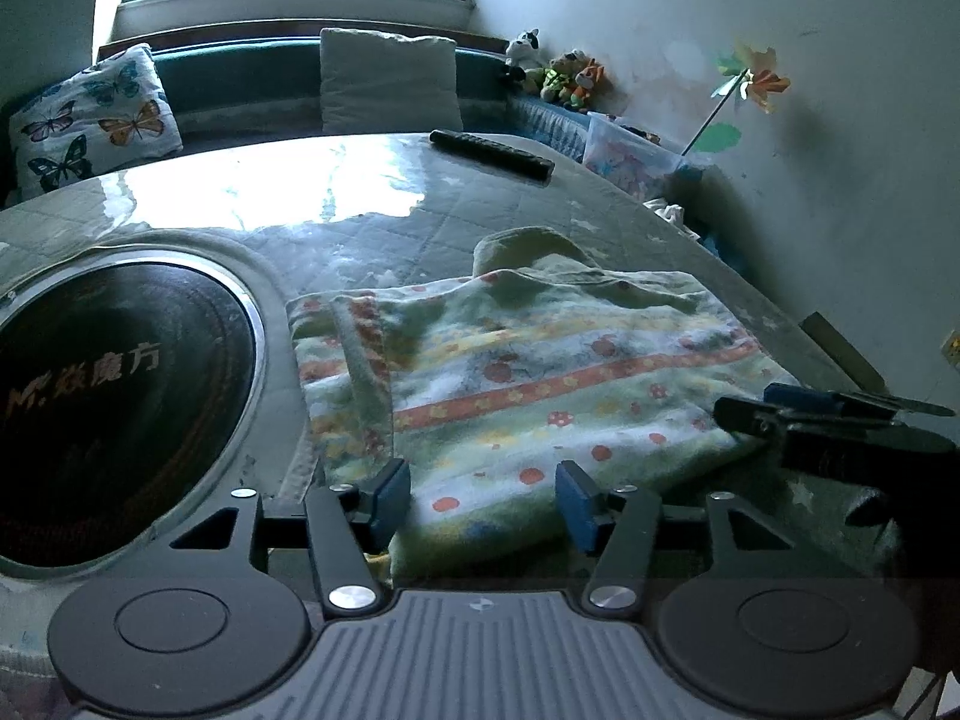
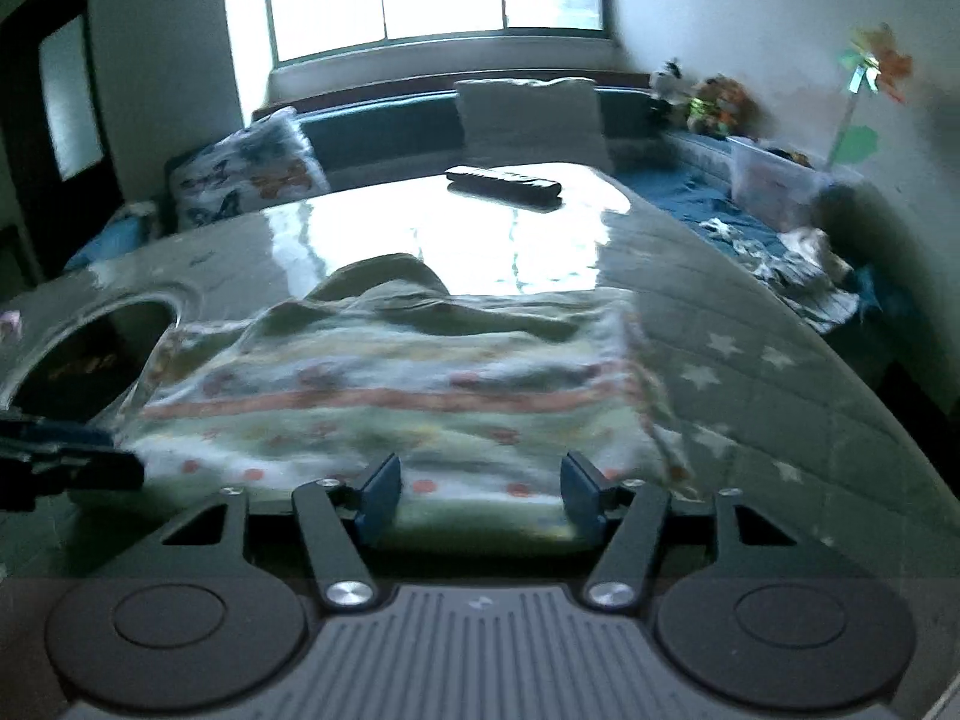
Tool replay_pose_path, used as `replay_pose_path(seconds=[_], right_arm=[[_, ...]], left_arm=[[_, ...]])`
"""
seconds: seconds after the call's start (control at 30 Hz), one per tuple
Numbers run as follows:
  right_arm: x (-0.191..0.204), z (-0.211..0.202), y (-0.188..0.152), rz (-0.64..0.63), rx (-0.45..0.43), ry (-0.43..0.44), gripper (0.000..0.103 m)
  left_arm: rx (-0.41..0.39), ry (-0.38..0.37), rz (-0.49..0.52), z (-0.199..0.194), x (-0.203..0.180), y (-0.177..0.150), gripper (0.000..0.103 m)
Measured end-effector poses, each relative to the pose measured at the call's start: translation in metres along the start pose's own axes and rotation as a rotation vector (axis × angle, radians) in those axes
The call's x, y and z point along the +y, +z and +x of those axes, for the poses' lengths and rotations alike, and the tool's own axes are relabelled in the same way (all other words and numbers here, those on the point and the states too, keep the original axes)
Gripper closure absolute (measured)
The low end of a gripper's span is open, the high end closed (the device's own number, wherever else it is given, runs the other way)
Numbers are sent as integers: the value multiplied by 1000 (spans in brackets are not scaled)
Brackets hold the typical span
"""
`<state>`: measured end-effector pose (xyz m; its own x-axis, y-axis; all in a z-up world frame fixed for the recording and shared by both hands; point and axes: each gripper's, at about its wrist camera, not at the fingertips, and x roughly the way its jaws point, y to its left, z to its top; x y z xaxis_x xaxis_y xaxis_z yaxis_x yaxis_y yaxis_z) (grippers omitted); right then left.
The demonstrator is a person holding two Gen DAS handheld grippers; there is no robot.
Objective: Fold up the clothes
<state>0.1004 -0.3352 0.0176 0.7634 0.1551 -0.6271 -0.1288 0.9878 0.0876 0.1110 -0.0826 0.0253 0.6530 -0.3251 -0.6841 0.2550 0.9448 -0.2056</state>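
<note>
Left gripper (image 1: pixel 483 495) sits at the near edge of the folded garment (image 1: pixel 528 372), jaws spread, blue pads (image 1: pixel 393 483) not pressing on the fabric; the hem lies between them, loose. Right gripper (image 2: pixel 483 495) is the same: jaws apart at the garment's near edge, cloth between the pads, no pinch visible. Right wrist view is motion-blurred, so fine contact there is hard to tell. Garment is a fleece piece, pale green with orange-red bands, dots and small flowers, lying folded and roughly rectangular on the glass-topped table (image 1: pixel 372 204); a plain green hood or collar (image 1: pixel 528 246) bunches at its far side. Left of the garment, a round black induction cooktop (image 1: pixel 114 396) is set into the table, its rim just beside the cloth. Beyond the garment, near the table's far edge, lies a black remote control (image 1: pixel 492 154). In the left wrist view the right gripper's fingers (image 1: pixel 798 408) show at the garment's right corner. Behind the table: bench with a butterfly cushion (image 1: pixel 96 117), a plain cushion (image 1: pixel 387 81), plush toys (image 1: pixel 561 75) and a paper pinwheel (image 1: pixel 753 78) by the wall.
</note>
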Motion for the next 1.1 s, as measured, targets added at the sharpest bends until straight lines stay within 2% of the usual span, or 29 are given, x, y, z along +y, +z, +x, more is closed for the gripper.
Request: replay_pose_path(seconds=[0.03,0.1,0.2,0.3,0.4,0.67,1.1], right_arm=[[-3,-1,0,14,-3,-1,40],[-6,-2,-2,22,-3,-11,36],[-7,-2,-6,49,-14,-14,35],[-3,-2,-9,52,-19,-16,26],[4,-3,-11,29,-17,-14,15],[11,-6,-16,36,-24,-20,0],[27,-11,-25,16,13,-50,0]], left_arm=[[-1,3,-1,-1,0,-1,35],[-2,8,-3,-2,0,-3,33],[5,14,-11,-4,3,-7,32],[3,22,-5,-9,3,-12,28],[-9,27,-4,-16,4,-17,18],[-39,43,-11,-32,5,-24,2],[-57,48,-25,-46,5,-34,0]])
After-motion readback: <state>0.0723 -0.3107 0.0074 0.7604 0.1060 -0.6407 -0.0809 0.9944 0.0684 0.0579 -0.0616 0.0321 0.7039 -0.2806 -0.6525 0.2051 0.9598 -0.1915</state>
